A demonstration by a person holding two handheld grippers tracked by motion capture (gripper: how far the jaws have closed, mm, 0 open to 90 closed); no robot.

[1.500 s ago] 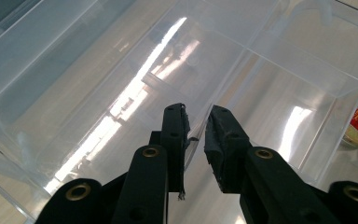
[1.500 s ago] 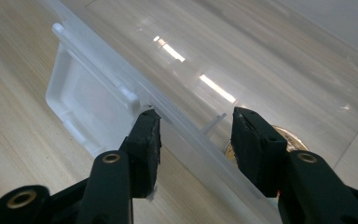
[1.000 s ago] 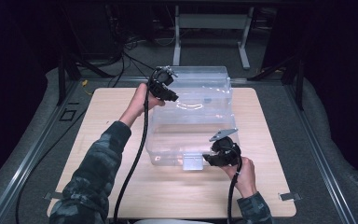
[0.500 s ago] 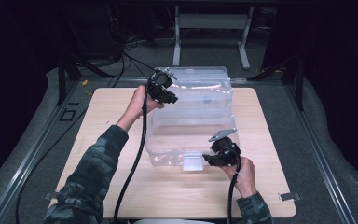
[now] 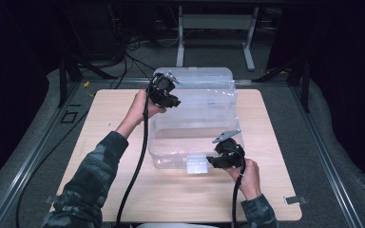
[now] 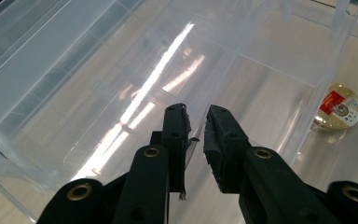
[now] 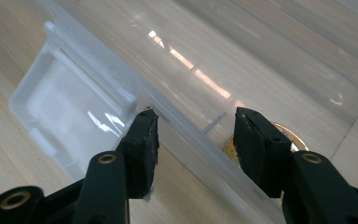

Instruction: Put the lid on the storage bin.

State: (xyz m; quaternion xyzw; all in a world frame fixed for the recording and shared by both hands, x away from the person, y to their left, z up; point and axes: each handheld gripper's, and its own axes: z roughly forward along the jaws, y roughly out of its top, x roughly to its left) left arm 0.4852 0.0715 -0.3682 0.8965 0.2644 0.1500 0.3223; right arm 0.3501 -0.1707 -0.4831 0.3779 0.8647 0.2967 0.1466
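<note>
A clear plastic storage bin stands in the middle of the wooden table. My left gripper is at the bin's far left top; in the left gripper view its jaws are nearly together, pinching a thin clear edge of the bin. My right gripper sits at the bin's near wall beside a frosted latch. In the right gripper view its jaws stand apart astride the bin's rim, next to the latch. A round gold thing with a red label shows through the plastic.
Bare table runs around the bin on every side, widest at the left and the near edge. A black cable trails from the left gripper across the table. Grey floor, rails and a white stand's legs lie beyond the table.
My left gripper has shifted slightly toward the near left at the bin's top. The right gripper has kept its place at the near rim.
</note>
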